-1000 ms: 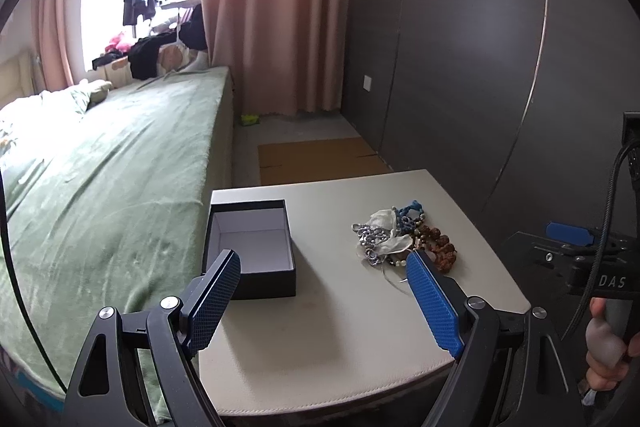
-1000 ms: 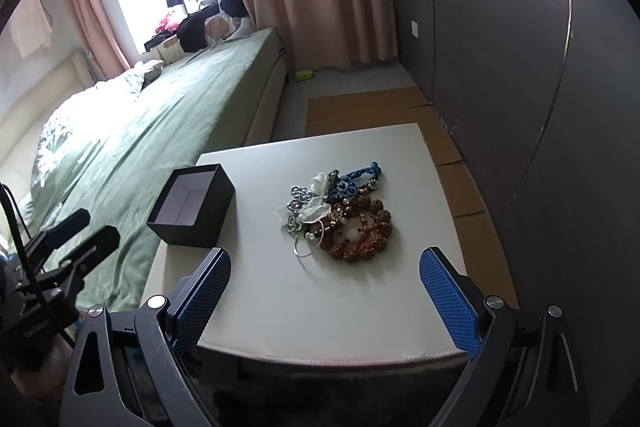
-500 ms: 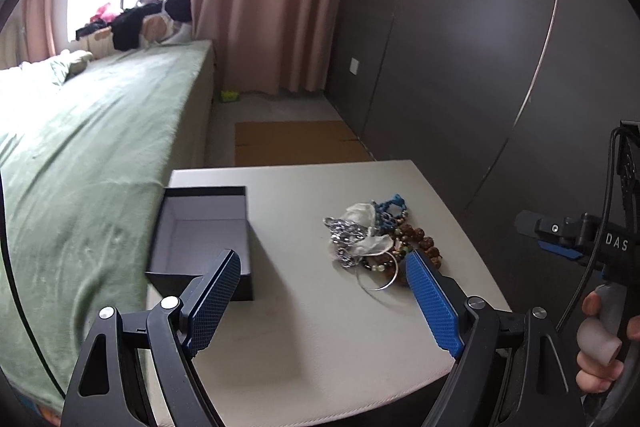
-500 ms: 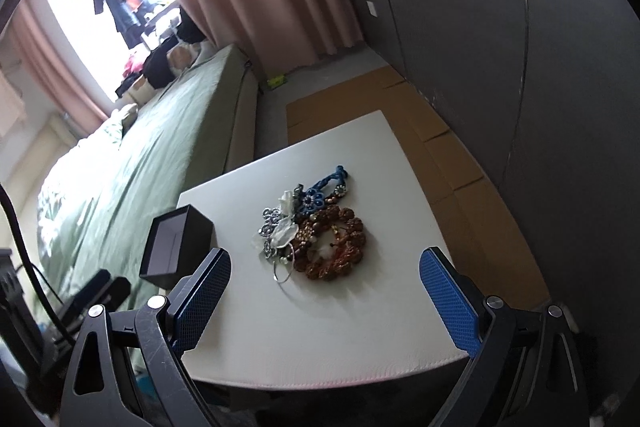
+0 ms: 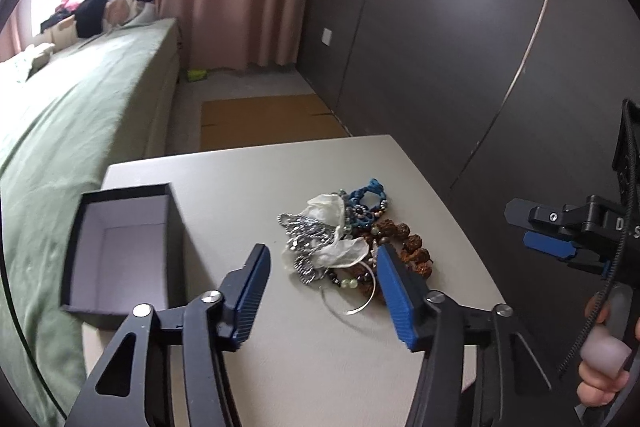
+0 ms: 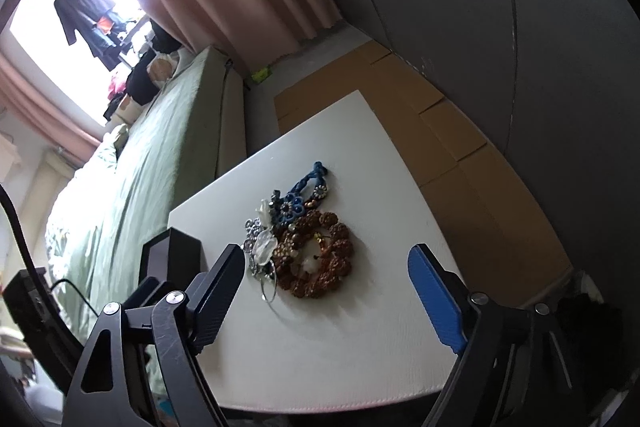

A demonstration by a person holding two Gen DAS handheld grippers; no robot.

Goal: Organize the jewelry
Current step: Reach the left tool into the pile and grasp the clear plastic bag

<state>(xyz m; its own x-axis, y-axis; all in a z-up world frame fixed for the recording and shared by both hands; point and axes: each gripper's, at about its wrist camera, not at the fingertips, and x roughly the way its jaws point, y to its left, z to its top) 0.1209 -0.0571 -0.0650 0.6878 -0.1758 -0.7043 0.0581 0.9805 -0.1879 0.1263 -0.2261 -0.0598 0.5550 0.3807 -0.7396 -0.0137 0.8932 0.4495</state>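
Note:
A heap of jewelry (image 5: pixel 340 239) (image 6: pixel 298 243) lies on the pale table (image 5: pixel 312 347): a brown bead bracelet (image 6: pixel 320 259), a blue knotted piece (image 5: pixel 368 201), silver pieces and a thin hoop (image 5: pixel 352 297). To its left an open black box (image 5: pixel 120 247) (image 6: pixel 170 253) with a white inside stands empty. My left gripper (image 5: pixel 322 275) hovers over the near side of the heap, jaws closing with nothing pressed between them. Short of the heap, my right gripper (image 6: pixel 326 275) hangs above the table, jaws closing a little, nothing held.
A green bed (image 5: pixel 72 131) runs along the table's left side. Dark wall panels (image 5: pixel 460 47) stand at the right, cardboard (image 5: pixel 264 123) lies on the floor beyond the table. A person's hand (image 5: pixel 604 359) holds the right gripper's handle at the right edge.
Both grippers have come forward and down toward the jewelry heap. The left jaws have narrowed markedly. The right view has rolled, and its jaws have narrowed slightly.

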